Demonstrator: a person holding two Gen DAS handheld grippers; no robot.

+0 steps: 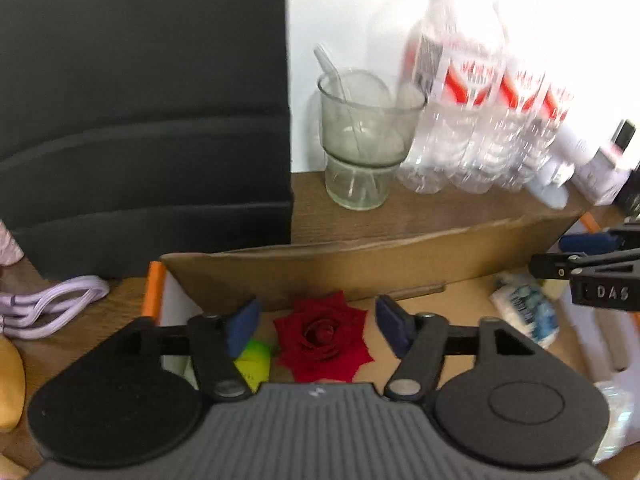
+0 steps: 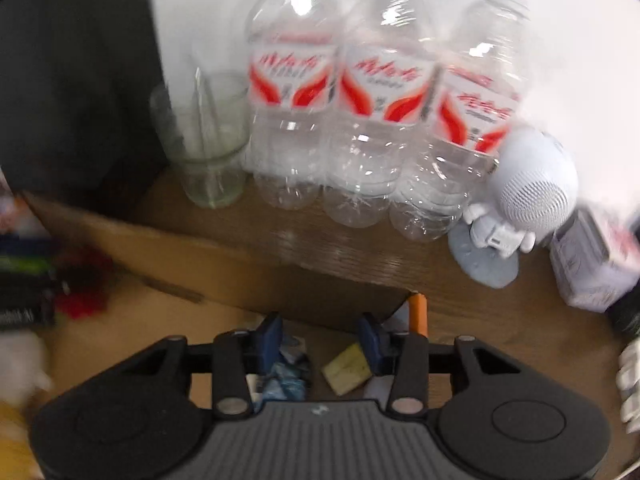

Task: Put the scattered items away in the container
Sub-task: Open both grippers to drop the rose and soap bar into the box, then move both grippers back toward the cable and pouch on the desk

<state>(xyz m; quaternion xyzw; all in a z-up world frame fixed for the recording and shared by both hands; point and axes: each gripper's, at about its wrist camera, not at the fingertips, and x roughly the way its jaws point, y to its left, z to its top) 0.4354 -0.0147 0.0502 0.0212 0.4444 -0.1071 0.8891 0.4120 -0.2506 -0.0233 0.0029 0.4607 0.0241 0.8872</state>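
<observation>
Both grippers pitched steeply down over cardboard box (image 1: 360,268), left gripper (image 1: 318,326) jaws wide, empty, red fabric rose (image 1: 323,338) on box floor below, right gripper (image 2: 322,342) part open, empty, above crinkly blue packet (image 2: 286,376) and yellow sponge block (image 2: 347,368).

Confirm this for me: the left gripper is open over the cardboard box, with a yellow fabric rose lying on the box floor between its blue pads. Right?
Not quite: the rose is red, not yellow. In the left wrist view the red fabric rose lies on the floor of the cardboard box, and the left gripper stands open above it, blue pads clear of the petals.
</observation>
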